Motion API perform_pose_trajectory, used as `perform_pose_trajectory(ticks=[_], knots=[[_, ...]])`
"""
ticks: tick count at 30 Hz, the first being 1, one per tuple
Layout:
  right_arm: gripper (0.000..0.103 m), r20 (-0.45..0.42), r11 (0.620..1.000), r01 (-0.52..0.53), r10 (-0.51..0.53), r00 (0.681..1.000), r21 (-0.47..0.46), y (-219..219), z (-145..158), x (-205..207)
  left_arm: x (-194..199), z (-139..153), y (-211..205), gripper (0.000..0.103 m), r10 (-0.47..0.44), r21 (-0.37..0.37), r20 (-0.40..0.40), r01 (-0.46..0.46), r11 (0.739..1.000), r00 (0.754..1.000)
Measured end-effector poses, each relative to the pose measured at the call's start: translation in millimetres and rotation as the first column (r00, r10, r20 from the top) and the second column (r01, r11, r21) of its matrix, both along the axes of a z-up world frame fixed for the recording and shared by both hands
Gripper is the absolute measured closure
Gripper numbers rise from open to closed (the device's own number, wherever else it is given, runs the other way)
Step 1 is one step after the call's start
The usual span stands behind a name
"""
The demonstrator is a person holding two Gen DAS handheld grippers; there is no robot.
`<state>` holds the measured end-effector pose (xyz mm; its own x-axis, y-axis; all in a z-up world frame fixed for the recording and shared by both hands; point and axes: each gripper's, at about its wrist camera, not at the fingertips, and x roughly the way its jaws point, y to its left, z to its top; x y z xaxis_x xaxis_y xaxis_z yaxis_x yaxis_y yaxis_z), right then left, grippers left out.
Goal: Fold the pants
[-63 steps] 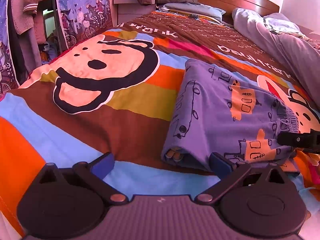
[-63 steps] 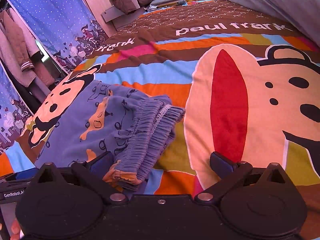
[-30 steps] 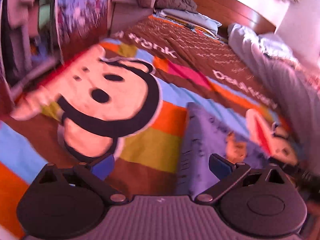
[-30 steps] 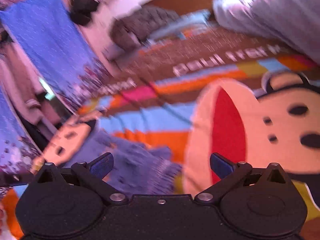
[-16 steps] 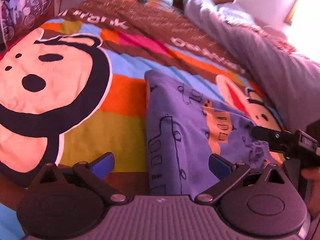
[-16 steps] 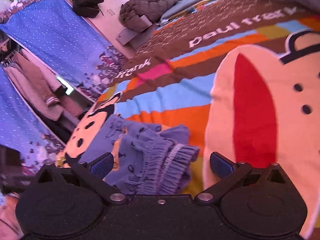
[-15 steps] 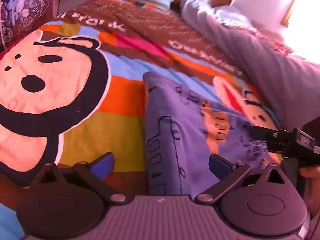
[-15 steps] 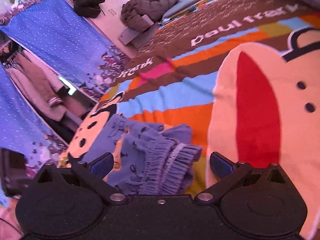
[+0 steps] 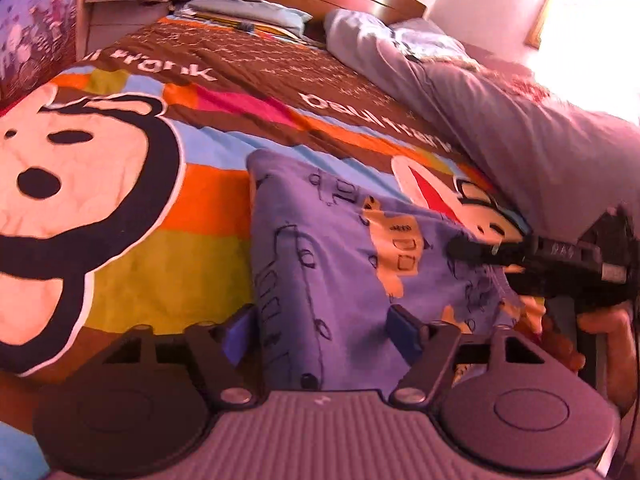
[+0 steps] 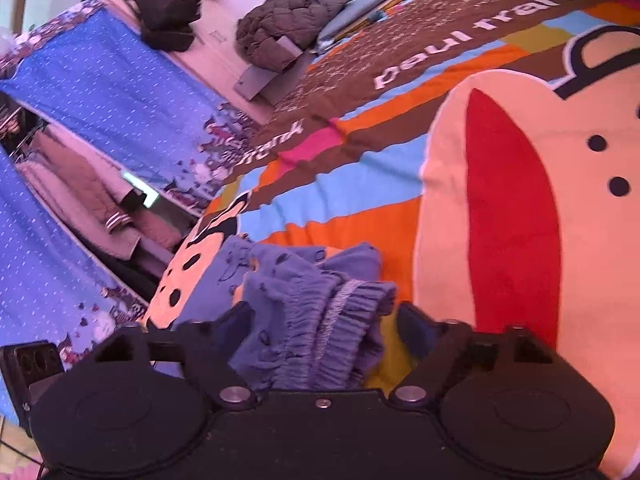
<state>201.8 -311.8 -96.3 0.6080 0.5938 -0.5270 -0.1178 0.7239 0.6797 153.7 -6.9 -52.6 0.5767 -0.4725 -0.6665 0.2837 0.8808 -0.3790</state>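
The folded pants [image 9: 320, 264] lie on my bedspread [image 9: 168, 280]. My left gripper [image 9: 320, 336] straddles their near folded edge, jaws closing, cloth between them but not yet pinched. My right gripper [image 10: 324, 330] straddles the waistband [image 10: 320, 320] end, also closing, its 2 pads not yet pressing.

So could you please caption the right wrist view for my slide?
Right gripper closing around the pants' gathered waistband on a cartoon bedspread.
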Motion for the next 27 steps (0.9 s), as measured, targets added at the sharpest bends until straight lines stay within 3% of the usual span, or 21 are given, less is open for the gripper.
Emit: perform_pose_trajectory(ticks=[2, 3, 5, 9, 11, 14, 17, 19, 23, 27], knots=[[0.044, -0.017, 1.000, 0.019, -0.019, 1.000, 0.005, -3.5, -3.1, 0.9, 1.2, -1.5, 7.5, 0.045, 0.033, -0.037, -0.013, -0.033, 0.999, 0.999], [0.045, -0.024, 1.000, 0.022, -0.022, 0.999, 0.010, -4.5, -4.4, 1.3, 2.4, -3.1, 11.4, 0.053, 0.050, -0.053, -0.024, -0.051, 0.997, 0.998], [0.045, -0.029, 1.000, 0.019, -0.019, 0.999, 0.017, -5.2, -5.5, 1.9, 4.5, -5.4, 16.1, 0.058, 0.072, -0.073, -0.041, -0.075, 0.994, 0.997], [0.028, -0.023, 0.998, -0.022, 0.024, 0.999, 0.057, -4.4, -6.1, 3.5, 5.8, -7.4, 20.7, 0.064, 0.086, -0.102, -0.048, -0.091, 0.991, 0.995], [0.029, -0.017, 0.998, -0.036, 0.037, 0.999, 0.047, -1.0, -4.3, 3.4, 5.7, -7.5, 18.8, 0.065, 0.088, -0.096, -0.046, -0.092, 0.991, 0.995], [0.065, -0.038, 1.000, -0.017, 0.016, 0.999, -0.012, 3.1, -2.6, 3.4, 5.8, -6.1, 14.4, 0.068, 0.097, -0.069, -0.051, -0.101, 0.993, 0.994], [0.071, -0.039, 0.998, 0.006, -0.008, 0.999, -0.055, 6.8, 0.1, 0.6, 1.8, 0.7, 6.0, 0.075, 0.110, -0.019, -0.045, -0.111, 0.994, 0.993], [0.074, 0.001, 0.991, 0.015, -0.015, 1.000, -0.135, 18.1, 10.4, -6.4, -3.2, 5.3, 2.7, 0.080, 0.136, -0.018, -0.050, -0.137, 0.990, 0.989], [0.079, 0.137, 0.939, 0.055, -0.008, 0.990, -0.338, 53.6, 41.7, -34.3, -15.6, 19.1, -0.4, 0.085, 0.152, -0.011, -0.016, -0.152, 0.988, 0.988], [0.081, 0.178, 0.909, 0.109, -0.039, 0.983, -0.402, 75.8, 56.6, -58.0, -28.3, 33.8, 8.6, 0.086, 0.152, -0.023, 0.021, -0.152, 0.988, 0.988]])
